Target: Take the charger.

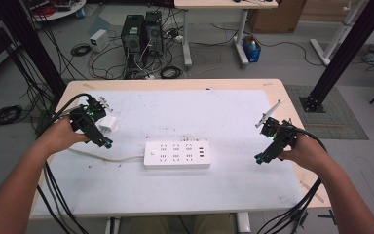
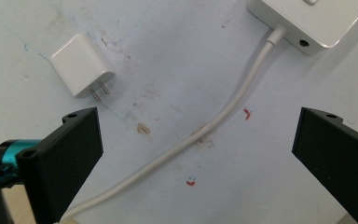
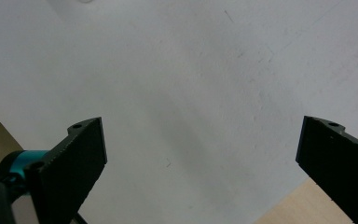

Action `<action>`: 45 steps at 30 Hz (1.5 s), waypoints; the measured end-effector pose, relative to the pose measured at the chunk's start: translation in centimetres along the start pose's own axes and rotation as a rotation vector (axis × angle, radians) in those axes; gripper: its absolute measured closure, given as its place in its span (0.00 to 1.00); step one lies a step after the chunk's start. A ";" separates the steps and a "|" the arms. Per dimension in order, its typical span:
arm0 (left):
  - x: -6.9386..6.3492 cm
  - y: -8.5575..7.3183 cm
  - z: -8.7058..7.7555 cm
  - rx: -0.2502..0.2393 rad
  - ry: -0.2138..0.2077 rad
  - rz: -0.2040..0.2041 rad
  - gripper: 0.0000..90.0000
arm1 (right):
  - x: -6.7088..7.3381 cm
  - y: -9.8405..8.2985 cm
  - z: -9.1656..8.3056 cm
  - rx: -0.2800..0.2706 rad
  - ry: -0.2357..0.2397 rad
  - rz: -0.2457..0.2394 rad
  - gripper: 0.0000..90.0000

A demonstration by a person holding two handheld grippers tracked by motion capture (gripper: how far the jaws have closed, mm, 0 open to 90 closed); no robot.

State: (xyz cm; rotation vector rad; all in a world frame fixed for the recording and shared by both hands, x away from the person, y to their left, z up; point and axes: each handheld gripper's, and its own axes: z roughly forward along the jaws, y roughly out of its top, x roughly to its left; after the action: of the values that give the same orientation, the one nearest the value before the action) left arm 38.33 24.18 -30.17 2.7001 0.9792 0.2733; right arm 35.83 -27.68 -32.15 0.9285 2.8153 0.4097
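High view takes in the whole table (image 1: 233, 195), a pale wooden top under a white sheet, its near corners cut off by the person's forearms. At the middle of the sheet lies a white power strip (image 1: 177, 155); its sockets read only as rows of dark dots, and any lettering on it is too small to make out. Its cord (image 1: 102, 156) runs left and passes under the left hand, where its end is hidden. The left gripper (image 1: 108, 145) hovers over the sheet left of the strip, its jaws spread wide and holding nothing. Just beyond it lies a small white charger (image 1: 109, 124), partly covered by the gripper's body. The right gripper (image 1: 258, 159) hangs near the table's right edge, well apart from the strip, jaws likewise wide and empty.

Left gripper view brings out what the high view cannot: the charger (image 2: 80, 64) lies on its side with two metal prongs pointing toward the near jaw, close to it but apart. The cord (image 2: 223, 116) curves between the jaws, untouched, up to the strip's end (image 2: 312, 23), which the frame cuts off. Small red marks and brown stains dot the sheet.

Right gripper view gives bare white sheet between its jaws, with wood at the lower corner. No writing is readable anywhere.
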 end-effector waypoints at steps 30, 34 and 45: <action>5.6 1.4 1.8 -0.153 0.050 -0.321 0.02 | 0.0 0.4 0.0 -0.033 -0.012 0.016 0.01; 6.6 1.2 3.3 -0.143 0.082 -0.368 0.02 | 0.2 0.8 0.1 -0.028 -0.014 0.015 0.01; 9.1 0.3 8.2 -0.126 0.059 -0.460 0.02 | 0.4 0.8 -0.5 -0.037 -0.028 0.012 0.01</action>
State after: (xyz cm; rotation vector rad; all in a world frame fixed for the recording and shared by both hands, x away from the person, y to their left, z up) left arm 47.53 28.43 -37.10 2.2834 1.5046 0.3096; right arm 35.83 -26.88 -31.42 0.9365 2.7682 0.4452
